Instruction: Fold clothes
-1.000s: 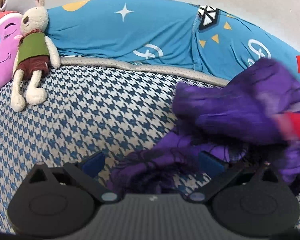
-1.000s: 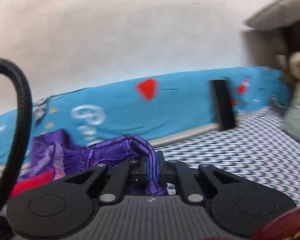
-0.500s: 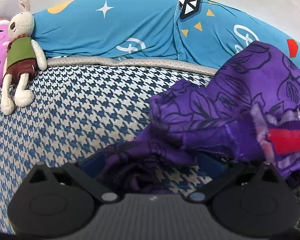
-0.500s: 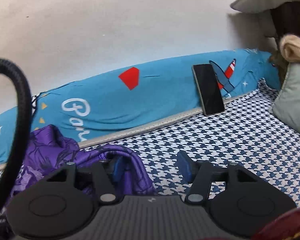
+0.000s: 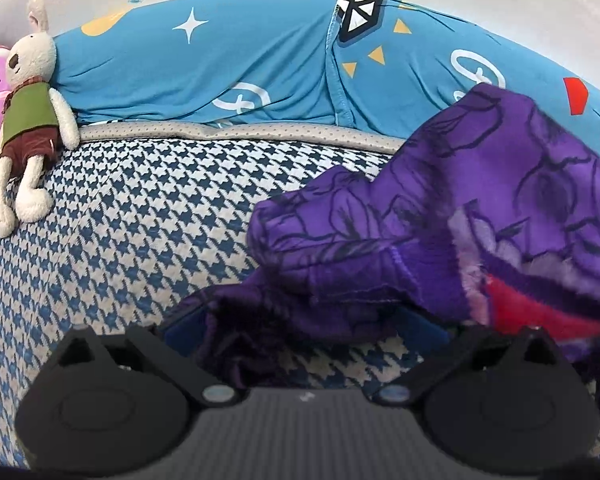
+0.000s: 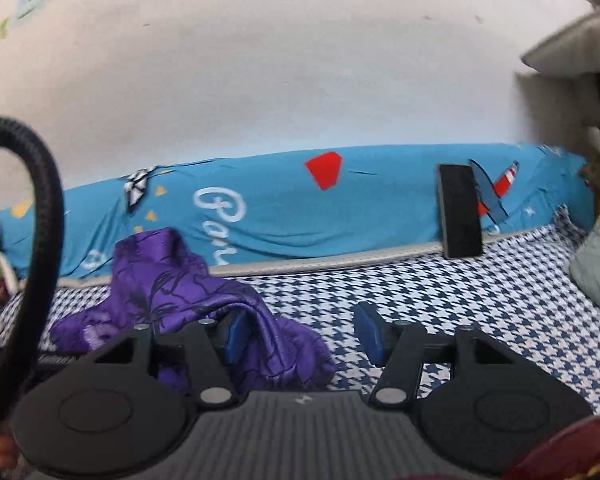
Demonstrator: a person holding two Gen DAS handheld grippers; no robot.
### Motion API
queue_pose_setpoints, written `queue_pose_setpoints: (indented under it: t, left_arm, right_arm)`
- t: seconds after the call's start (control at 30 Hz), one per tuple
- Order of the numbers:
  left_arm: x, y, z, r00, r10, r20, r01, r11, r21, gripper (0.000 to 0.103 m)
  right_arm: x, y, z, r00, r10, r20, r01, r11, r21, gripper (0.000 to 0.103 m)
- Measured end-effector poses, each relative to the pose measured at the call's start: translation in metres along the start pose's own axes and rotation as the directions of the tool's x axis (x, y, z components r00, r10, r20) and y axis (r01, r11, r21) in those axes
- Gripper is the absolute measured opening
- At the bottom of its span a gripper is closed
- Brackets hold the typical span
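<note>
Left wrist view. My left gripper (image 5: 300, 330) has its jaws spread wide. A dark fold of the purple garment (image 5: 440, 224) lies between the blue pads, but neither pad presses on it. The garment sits bunched on the houndstooth bed cover (image 5: 140, 232), right of centre, with one part humped up toward the blue printed bolster (image 5: 228, 68). Pale inner fabric and a red patch (image 5: 540, 312) show at its near right edge. No flat panel or straight crease is visible. Judgement: the piece lies crumpled, not folded; squaring it up and making the folds is what remains.

Count here: one purple garment, one rabbit soft toy (image 5: 28, 112) at the far left, and one pink plush behind it, mostly cut off by the frame.

Right wrist view. My right gripper (image 6: 302, 336) is also wide open and holds nothing. Purple cloth drapes over my left finger (image 6: 234, 334), while the right finger stands clear above bare bed cover. The heap lies left of centre, against the bolster's foot. The frame is slightly blurred.

Count here: the same single garment, one dark phone (image 6: 460, 210) leaning on the bolster, one grey pillow (image 6: 598, 264) at the right edge, and one black cable (image 6: 48, 216) looping on the left.
</note>
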State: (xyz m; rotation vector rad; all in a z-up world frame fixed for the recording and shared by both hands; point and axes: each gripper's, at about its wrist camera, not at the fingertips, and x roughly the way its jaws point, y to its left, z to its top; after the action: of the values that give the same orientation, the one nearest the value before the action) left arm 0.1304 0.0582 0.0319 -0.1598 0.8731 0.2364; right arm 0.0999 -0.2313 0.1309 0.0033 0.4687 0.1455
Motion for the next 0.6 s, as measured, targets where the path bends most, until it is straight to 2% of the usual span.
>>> queue_pose_setpoints:
  t: [0.27,0.43,0.6]
  left_arm:
    - [0.003,-0.005,0.001,1.000,-0.012,0.003,0.012,1.000,0.008,0.103]
    - [0.006,-0.008,0.004,1.000,-0.026,0.002,0.026,1.000,0.000,0.103]
    - [0.011,-0.013,0.002,1.000,-0.024,0.001,0.024,1.000,0.002,0.103]
  right_arm:
    - [-0.020,0.025,-0.006,0.998,0.062,0.029,-0.059,0.992,-0.109,0.056]
    - [-0.025,0.021,-0.004,0.996,0.088,0.013,-0.087,0.993,-0.080,0.056]
    - [-0.039,0.021,-0.006,0.988,0.152,0.002,-0.151,0.986,-0.076,0.056]
